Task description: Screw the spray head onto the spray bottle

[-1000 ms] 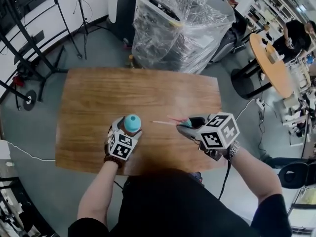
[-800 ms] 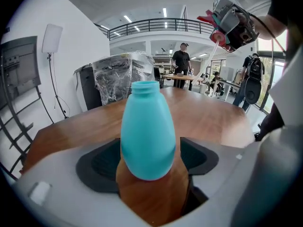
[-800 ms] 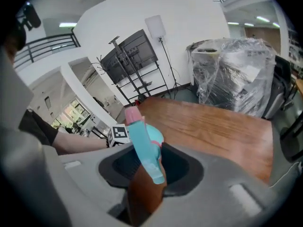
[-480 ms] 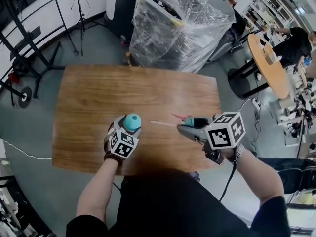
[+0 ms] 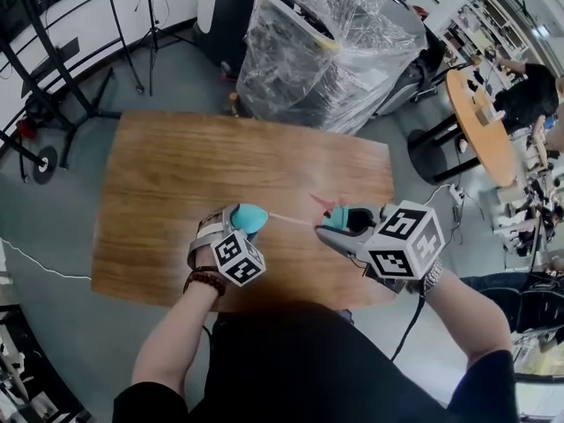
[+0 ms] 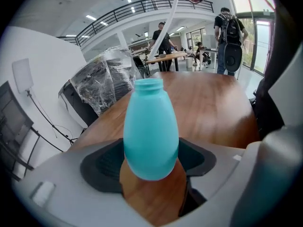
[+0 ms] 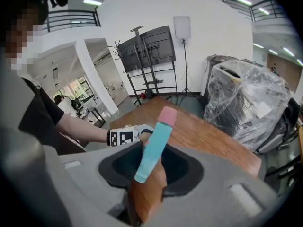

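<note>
Left gripper (image 5: 236,226), jaws just closing, clamped the tilted bottle (image 6: 150,136) near the table's (image 5: 220,166) front edge. Right gripper (image 5: 345,223) pinched the spray head (image 7: 154,145), its tube (image 5: 286,218) toward the mouth. Lining up, I'd say; next, feed it in, then twist.

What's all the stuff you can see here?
bottle: one, teal, tilted, no cap, left of middle
spray head: one, teal and pink, right of bottle
tube: one, white, runs from spray head toward bottle
table: one, brown wood, middle
wrapped machine: one, dark under clear plastic, behind table
round table: one, orange, far right
stands: several, black, on floor beside table
left tongs: one, grey, just closed a little, gripping bottle
right tongs: one, grey, shut on spray head
</note>
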`<state>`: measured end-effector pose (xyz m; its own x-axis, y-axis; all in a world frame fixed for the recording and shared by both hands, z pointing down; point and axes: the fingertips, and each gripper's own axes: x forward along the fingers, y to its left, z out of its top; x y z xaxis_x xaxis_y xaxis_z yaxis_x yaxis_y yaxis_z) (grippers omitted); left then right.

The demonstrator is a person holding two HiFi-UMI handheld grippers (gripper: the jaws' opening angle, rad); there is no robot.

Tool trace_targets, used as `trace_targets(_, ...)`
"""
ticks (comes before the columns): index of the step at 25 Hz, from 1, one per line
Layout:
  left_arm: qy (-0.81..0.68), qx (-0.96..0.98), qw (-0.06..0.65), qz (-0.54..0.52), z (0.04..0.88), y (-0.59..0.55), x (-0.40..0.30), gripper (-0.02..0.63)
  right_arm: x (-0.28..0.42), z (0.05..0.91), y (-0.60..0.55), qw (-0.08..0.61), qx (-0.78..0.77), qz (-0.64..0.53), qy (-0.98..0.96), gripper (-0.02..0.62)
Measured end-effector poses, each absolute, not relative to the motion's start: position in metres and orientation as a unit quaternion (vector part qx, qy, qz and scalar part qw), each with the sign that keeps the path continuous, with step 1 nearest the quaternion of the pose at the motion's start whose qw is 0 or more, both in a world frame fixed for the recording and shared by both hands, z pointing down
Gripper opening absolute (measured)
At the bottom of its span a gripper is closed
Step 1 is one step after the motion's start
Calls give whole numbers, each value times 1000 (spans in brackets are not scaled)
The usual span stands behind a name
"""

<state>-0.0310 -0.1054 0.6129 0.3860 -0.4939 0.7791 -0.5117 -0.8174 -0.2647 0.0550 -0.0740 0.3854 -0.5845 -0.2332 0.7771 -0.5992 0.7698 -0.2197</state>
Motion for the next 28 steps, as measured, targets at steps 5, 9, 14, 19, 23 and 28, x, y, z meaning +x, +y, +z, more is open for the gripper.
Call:
trace_targets(5, -286, 826, -11, 486, 607, -104, -22, 380, 51, 387, -70, 409, 229, 206, -859, 118)
trace_targets(9, -272, 829, -18, 488, 603, -98, -12, 380, 49, 394, -68, 430, 223, 182, -856, 118)
trace_targets(14, -258, 835, -39, 485, 590, -91, 5, 380, 50, 409, -64, 460, 209, 154, -849, 118)
trace_targets(19, -236, 837, -58, 490, 575, -83, 24, 380, 53, 423, -61, 486, 197, 131, -841, 118)
trace_targets(23, -227, 840, -69, 488, 562, -79, 36, 379, 50, 428, -58, 497, 185, 105, -841, 118)
trace_targets(28, -220, 846, -74, 480, 550, -76, 47, 379, 50, 431, -56, 509, 173, 77, -839, 118)
